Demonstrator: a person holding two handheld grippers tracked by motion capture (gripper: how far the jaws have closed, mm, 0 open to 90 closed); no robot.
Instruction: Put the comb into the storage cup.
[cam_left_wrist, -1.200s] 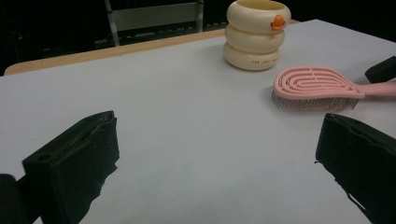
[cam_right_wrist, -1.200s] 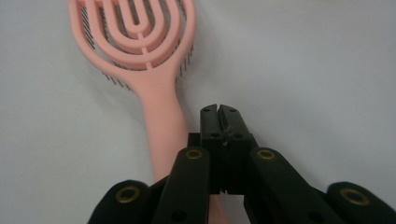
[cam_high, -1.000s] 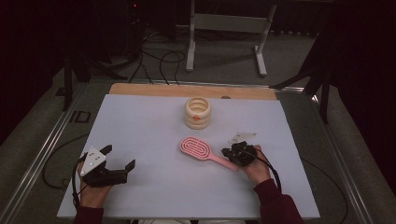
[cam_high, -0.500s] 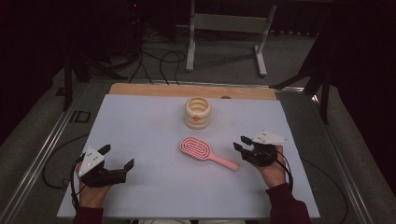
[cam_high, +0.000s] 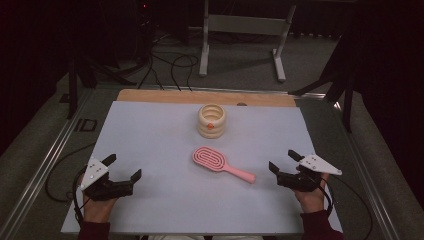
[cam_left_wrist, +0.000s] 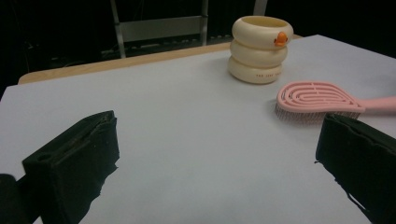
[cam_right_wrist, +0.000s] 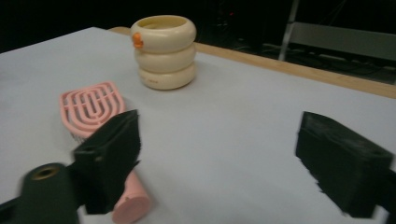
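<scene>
High view: the right gripper (cam_high: 284, 166) is seen low at the right of the white table (cam_high: 150, 140), held in a hand (cam_high: 311, 196) with a dark red sleeve; its jaws have just been opening and now stand wide apart, nothing between them; the pink hairbrush (cam_high: 222, 163) lies flat just beyond the jaw tips, apart from them, its handle end nearest the gripper and its oval head farther off; the cream ringed cup (cam_high: 211, 120) stands upright well beyond the brush head; the left gripper (cam_high: 123, 167) is held low at the left, jaws spread, nothing between them, well apart from brush and cup.

Left gripper view: the two black jaws are seen wide apart with bare table between; the hairbrush (cam_left_wrist: 322, 100) lies just past the right-hand jaw, bristles down, handle running out to the right; the cup (cam_left_wrist: 260, 49) stands farther ahead, an orange mark near its rim.

Right gripper view: the jaws are spread with bare table between; the hairbrush (cam_right_wrist: 93, 105) is seen beside and partly behind the left-hand jaw, outside the gap, its round handle end just by that jaw's base; contact with the jaw cannot be told; the cup (cam_right_wrist: 163, 51) stands ahead, beyond the brush head.
</scene>
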